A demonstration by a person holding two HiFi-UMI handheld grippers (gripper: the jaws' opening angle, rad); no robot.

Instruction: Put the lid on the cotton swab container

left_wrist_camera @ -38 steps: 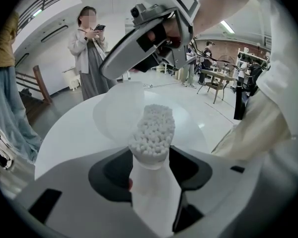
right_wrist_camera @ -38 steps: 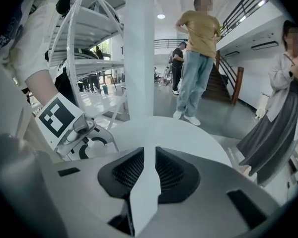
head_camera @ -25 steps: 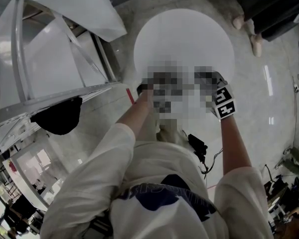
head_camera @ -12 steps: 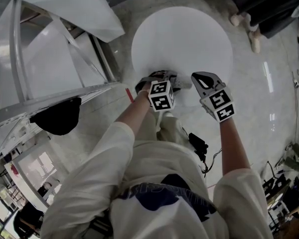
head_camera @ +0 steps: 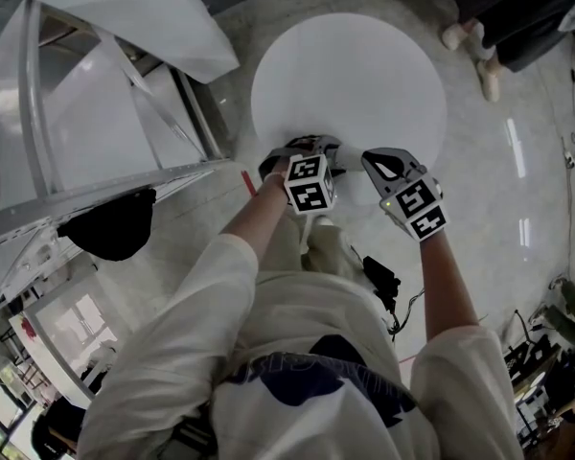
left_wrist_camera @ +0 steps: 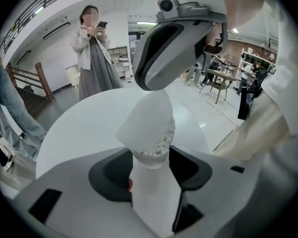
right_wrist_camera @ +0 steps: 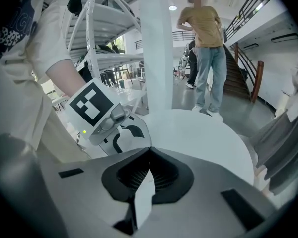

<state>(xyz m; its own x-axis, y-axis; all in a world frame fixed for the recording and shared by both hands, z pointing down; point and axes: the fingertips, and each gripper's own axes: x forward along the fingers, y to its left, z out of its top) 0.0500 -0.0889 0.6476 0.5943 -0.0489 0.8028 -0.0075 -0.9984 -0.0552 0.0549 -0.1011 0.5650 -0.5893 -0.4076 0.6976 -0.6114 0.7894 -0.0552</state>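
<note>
Two grippers meet over the near edge of a round white table (head_camera: 355, 56) in the head view. The left gripper (head_camera: 332, 154) and the right gripper (head_camera: 372, 159) point their noses to each other and are just beside one another. Each carries a marker cube (head_camera: 311, 182), and the person's forearms (head_camera: 259, 220) reach to them from below. What is between the noses is too small to tell from here.

In the left gripper view, the left jaws are partly open and clamped on the container (left_wrist_camera: 154, 192), which stands up between them above the table. On its top a white hood-like part, it seems the lid (left_wrist_camera: 141, 120), sits askew. A row of swab tips (left_wrist_camera: 161, 145) shows under the right edge of the lid. The nose of the right gripper is directly above the lid and very near; whether it touches I cannot tell. Behind the table stands a person in grey (left_wrist_camera: 92, 53).

In the right gripper view, the right jaws lie together at their tips. Only a narrow white strip (right_wrist_camera: 144, 202) shows in the slit closer to the camera, and I cannot tell what it is. The left gripper is at the left, just beside, with its cube turned to the camera. Beyond the table stands a person in a yellow shirt (right_wrist_camera: 206, 38) and jeans.
</note>
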